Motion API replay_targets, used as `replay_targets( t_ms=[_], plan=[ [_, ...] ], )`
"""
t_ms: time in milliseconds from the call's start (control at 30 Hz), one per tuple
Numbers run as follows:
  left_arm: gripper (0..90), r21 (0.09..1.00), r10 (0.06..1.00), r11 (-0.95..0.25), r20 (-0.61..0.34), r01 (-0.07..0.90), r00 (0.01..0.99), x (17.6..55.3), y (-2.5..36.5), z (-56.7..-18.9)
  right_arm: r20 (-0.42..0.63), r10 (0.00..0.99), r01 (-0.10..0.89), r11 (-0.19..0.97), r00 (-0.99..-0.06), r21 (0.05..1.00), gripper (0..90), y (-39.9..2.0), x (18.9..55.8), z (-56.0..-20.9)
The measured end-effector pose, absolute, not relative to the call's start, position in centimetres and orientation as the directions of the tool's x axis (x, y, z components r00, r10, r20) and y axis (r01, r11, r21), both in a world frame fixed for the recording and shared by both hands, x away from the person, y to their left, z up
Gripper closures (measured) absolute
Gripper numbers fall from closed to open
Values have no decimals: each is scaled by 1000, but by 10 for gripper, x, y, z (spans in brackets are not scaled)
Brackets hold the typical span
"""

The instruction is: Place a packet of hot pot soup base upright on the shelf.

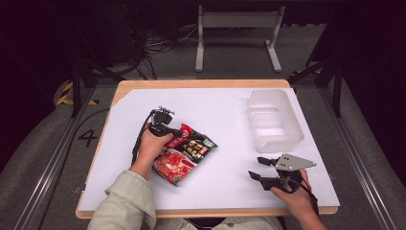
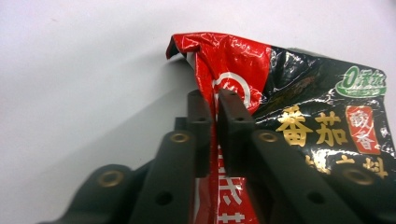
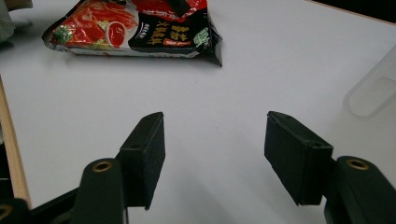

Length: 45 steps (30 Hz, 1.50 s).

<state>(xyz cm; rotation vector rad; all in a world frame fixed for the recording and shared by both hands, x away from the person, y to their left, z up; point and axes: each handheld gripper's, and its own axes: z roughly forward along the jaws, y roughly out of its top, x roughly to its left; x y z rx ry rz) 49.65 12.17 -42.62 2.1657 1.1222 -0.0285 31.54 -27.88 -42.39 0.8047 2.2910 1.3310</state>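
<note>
Left of desk centre, left tongs pinch a red fold at the top edge of the tomato sauce packet, which lies flat on the white desk. Grip is thin foil only, so lift slow, keep it pinched, watch for slip. Right tongs hover spread wide nr the clear plastic bin, prob the drop spot.
</note>
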Motion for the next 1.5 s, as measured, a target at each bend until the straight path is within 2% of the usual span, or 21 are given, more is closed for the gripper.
replay_targets(
  t_ms=[300,467,567,933,1233,1500],
  plan=[
    [887,620,700,-377,-297,688,650,485,123,-407,-32,634,284,391,-773,875,389,-279,316,-423],
    [892,671,671,-385,-268,634,691,472,122,-387,-32,627,280,393,-778,876,391,-277,317,-423],
    [893,701,659,-407,-219,586,720,461,117,-376,-33,624,279,395,-781,875,397,-276,318,-423],
    [893,780,603,-391,-185,489,776,432,119,-345,-20,603,276,394,-798,877,431,-273,319,-421],
    [893,852,571,-347,-140,392,809,413,122,-326,9,585,292,391,-811,873,444,-270,319,-420],
    [892,904,565,-261,-140,338,813,399,125,-314,14,580,293,390,-814,873,443,-268,321,-419]
  ],
)
